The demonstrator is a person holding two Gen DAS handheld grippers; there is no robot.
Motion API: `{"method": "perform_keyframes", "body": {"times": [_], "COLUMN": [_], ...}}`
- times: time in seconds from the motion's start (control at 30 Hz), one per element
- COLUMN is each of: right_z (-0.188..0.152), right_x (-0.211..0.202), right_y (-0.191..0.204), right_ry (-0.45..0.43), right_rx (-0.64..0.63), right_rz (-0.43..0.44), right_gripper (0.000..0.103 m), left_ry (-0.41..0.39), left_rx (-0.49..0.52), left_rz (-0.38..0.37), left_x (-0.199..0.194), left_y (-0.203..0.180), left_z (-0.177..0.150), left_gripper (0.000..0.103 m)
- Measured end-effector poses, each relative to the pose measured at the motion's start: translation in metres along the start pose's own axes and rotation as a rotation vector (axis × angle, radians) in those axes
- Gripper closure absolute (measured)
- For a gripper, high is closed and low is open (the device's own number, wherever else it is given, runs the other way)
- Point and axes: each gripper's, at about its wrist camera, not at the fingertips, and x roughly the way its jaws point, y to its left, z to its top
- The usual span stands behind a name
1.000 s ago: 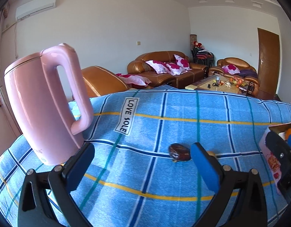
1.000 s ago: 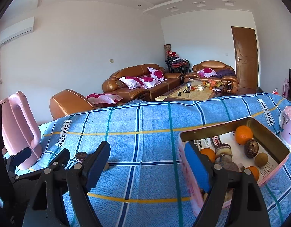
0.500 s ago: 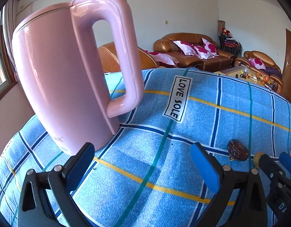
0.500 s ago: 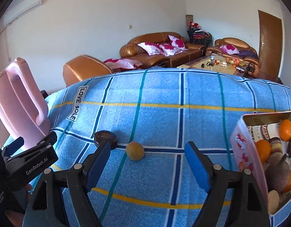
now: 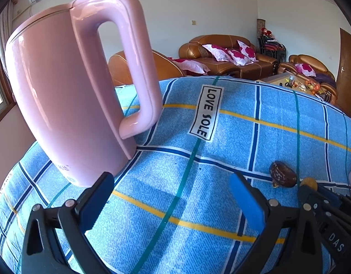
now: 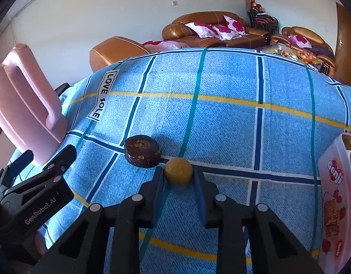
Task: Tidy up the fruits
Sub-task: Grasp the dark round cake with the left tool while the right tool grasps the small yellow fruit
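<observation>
Blue plaid cloth [image 6: 232,123] covers the table; pink kettle [image 5: 68,91] now looms close in the left view. Pink biscuit tin [image 6: 335,196], the fruit container, stands at the right edge, well apart from the loose fruit. Left gripper [image 5: 170,196] hovers wide open, empty, near the kettle's base. Right gripper [image 6: 178,175] has swung down and its jaws have just closed on the small yellow-brown fruit [image 6: 178,171], which sits on the cloth just beside the dark round fruit [image 6: 142,150]. Pick secured; likely next, lift toward the tin.
</observation>
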Motion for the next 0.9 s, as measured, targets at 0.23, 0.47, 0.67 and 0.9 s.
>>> {"method": "perform_keyframes", "body": {"times": [0.23,0.47,0.67,0.9], "right_z": [-0.009,-0.013,-0.009,-0.007], "right_x": [-0.036,-0.078,-0.083,-0.080], "right_y": [-0.011,0.004,0.000,-0.011], "right_ry": [-0.191,-0.459,-0.488,-0.457], "right_rx": [0.067,-0.069,-0.079,-0.042], "right_rz": [0.060,-0.205,-0.226,-0.202], "right_gripper": [0.075,0.075,0.075,0.075], "left_ry": [-0.032,-0.040,0.064,0.190], "left_rx": [0.013,0.088,0.102,0.127], "left_rz": [-0.061,-0.230,-0.337,-0.309], "left_x": [-0.006,-0.013,0.002,0.035], "left_y": [-0.004,-0.036,-0.074,-0.099], "left_z": [0.000,0.002,0.017,0.019], "left_gripper": [0.000,0.000,0.009,0.033]}}
